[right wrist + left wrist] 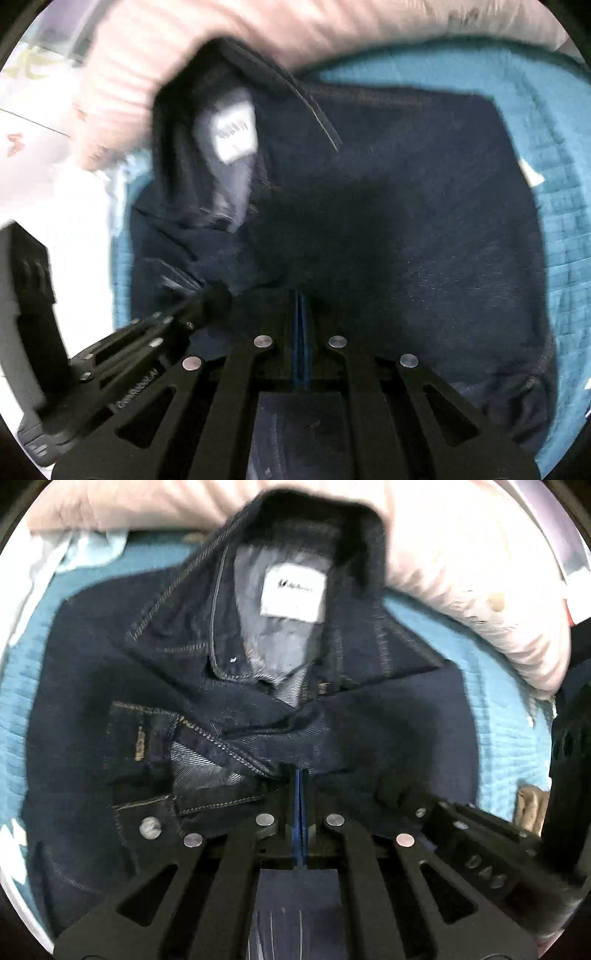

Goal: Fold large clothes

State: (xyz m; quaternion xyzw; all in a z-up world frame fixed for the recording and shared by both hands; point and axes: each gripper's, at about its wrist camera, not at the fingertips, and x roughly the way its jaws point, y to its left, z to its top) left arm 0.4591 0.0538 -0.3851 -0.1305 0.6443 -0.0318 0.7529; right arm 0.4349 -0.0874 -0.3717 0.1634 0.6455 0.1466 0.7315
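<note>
A dark denim jacket point(388, 720) lies on a teal quilted cover point(491, 686), collar up at the far end, with a white neck label point(293, 594) showing. My left gripper point(300, 775) is shut, its jaws pressed together on the jacket's near edge. In the right wrist view the same jacket point(406, 221) fills the middle, its label point(234, 138) at upper left. My right gripper point(300, 297) is shut on the jacket's near fabric. The left gripper point(218, 295) shows close beside it on the left. The right gripper's body point(480, 834) shows at lower right in the left wrist view.
A pale pink pillow or duvet point(461, 572) lies beyond the collar and to the right. The teal cover point(554, 184) surrounds the jacket. White bedding point(81, 229) lies at the left of the right wrist view.
</note>
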